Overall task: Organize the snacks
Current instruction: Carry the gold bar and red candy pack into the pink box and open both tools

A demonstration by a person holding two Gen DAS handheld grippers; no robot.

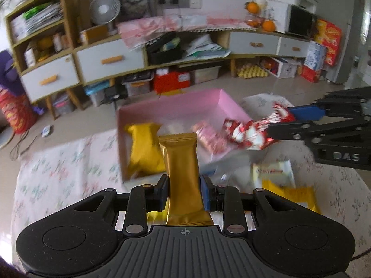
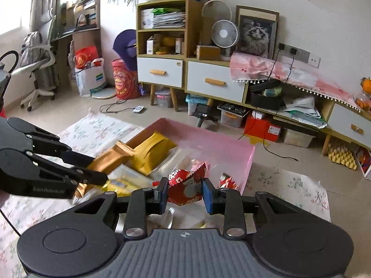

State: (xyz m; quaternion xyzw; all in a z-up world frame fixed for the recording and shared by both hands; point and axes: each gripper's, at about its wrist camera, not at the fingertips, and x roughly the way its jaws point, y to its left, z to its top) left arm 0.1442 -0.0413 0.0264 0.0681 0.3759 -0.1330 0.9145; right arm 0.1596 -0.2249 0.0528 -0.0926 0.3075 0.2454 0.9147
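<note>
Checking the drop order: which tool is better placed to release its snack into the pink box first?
Right, probably. The right tool holds its red packet at the pink box rim; the left tool holds the gold bar short of it.

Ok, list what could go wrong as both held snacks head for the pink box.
1. The left gripper pinches the tall gold foil packet near its lower end, so the packet may swing or slip.
2. The right gripper clamps the crinkly red wrapper; it could crush the snack.
3. Both grippers converge over the pink cardboard box and might collide, or land on the yellow pouch inside it.
</note>
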